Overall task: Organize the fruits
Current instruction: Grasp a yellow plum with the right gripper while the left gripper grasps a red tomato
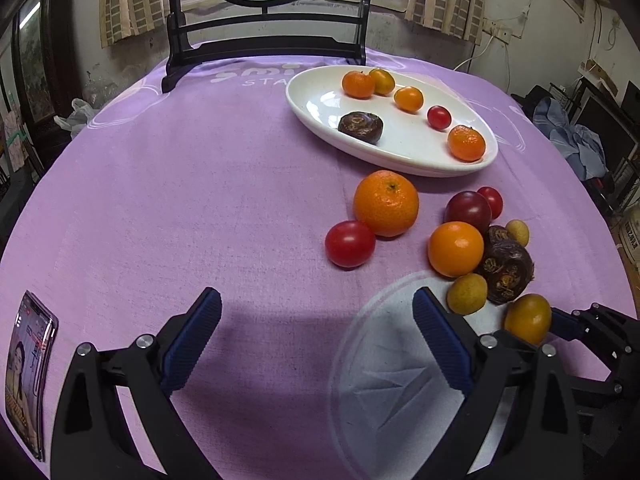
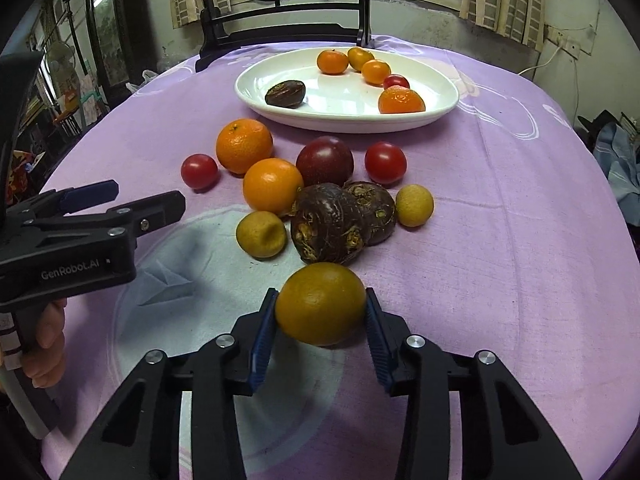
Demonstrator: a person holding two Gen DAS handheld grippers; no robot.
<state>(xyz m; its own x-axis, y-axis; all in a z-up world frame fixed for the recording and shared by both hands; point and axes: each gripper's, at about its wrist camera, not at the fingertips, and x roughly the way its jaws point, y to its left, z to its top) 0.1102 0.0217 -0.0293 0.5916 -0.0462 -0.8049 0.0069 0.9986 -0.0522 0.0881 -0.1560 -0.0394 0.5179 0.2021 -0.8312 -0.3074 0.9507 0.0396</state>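
Gripping smooth round yellow-orange fruit (image 2: 320, 304): right gripper (image 2: 320, 322) | left gripper (image 1: 316, 344): ribbed fingers spread, empty

Matt purple woven cloth (image 1: 200, 200) covers the desk, its weave looking slightly rough; the white oval plate (image 2: 256, 80) gleams, glossy like glazed ceramic; the right tongs (image 2: 320, 312) show matt black plastic with ribbed blue pads (image 2: 262, 336) and shiny metal screws, pressed on a dull yellow-brown fruit (image 2: 320, 304); red tomato (image 1: 350, 243) smooth and shiny, big orange (image 1: 386, 202) finely dimpled, dark brown lumps (image 2: 328, 222) rough
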